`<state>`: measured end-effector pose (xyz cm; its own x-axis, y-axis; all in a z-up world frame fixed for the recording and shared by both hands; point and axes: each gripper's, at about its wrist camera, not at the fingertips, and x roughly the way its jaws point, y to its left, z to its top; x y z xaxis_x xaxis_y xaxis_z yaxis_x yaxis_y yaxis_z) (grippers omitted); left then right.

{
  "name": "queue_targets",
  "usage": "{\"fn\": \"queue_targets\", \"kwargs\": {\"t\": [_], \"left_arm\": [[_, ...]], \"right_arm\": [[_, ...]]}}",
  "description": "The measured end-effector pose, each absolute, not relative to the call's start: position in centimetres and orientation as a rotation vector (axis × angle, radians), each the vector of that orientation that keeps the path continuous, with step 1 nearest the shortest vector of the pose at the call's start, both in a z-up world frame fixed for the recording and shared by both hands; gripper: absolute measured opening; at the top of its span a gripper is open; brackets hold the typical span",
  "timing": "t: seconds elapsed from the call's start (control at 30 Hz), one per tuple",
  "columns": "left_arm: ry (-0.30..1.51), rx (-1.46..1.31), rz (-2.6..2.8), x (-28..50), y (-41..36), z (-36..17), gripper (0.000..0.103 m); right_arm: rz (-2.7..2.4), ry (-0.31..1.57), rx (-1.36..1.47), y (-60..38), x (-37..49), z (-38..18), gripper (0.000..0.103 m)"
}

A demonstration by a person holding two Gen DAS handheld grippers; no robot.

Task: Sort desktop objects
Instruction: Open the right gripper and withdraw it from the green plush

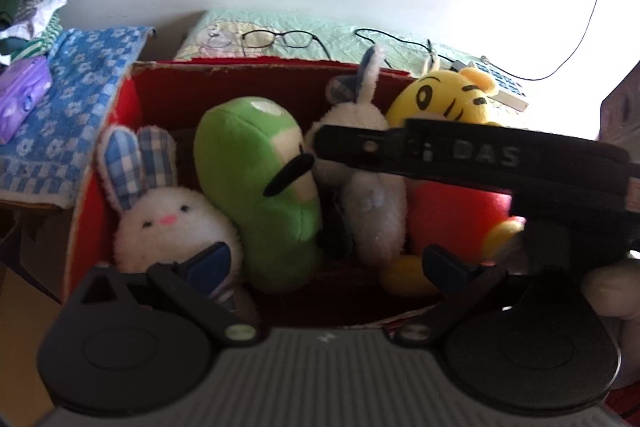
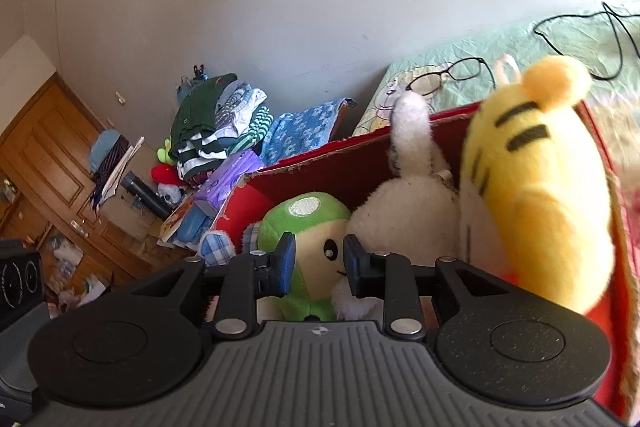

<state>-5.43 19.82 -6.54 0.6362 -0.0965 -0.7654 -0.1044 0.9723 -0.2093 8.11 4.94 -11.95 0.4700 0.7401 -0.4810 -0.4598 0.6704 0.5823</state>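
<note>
A red cardboard box [image 1: 132, 95] holds several plush toys. From left to right they are a white bunny [image 1: 168, 219] with blue check ears, a green plush [image 1: 256, 163], a second white bunny [image 1: 372, 195] and a yellow tiger [image 1: 444, 95]. My left gripper [image 1: 326, 263] hangs over the box's near edge, open wide with nothing between its fingers. My right gripper [image 2: 320, 265] reaches in from the right, its black body [image 1: 440, 151] crossing in front of the tiger. Its blue pads stand a little apart in front of the green plush [image 2: 304, 211] face and pinch nothing.
Behind the box, glasses [image 1: 276, 39], a black cable [image 1: 400, 41] and a keypad device [image 1: 504, 87] lie on a pale green quilt. A blue flowered towel [image 1: 72, 95], a purple pack [image 1: 20, 95] and a clothes pile [image 2: 216, 123] are to the left. A wooden door [image 2: 52, 155] stands farther back.
</note>
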Motion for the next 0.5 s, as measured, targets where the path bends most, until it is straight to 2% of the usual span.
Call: {"fn": "queue_targets", "kwargs": {"t": [0.13,0.5], "left_arm": [[0.878,-0.242,0.011,-6.0,19.9,-5.7,0.101],[0.894,-0.099,0.019,-5.3,18.4,-3.8,0.101]], "right_arm": [[0.730,0.735,0.385,3.7,7.0,-10.6,0.036],[0.582,0.629,0.513,-0.5,4.1,-10.2,0.040]]}}
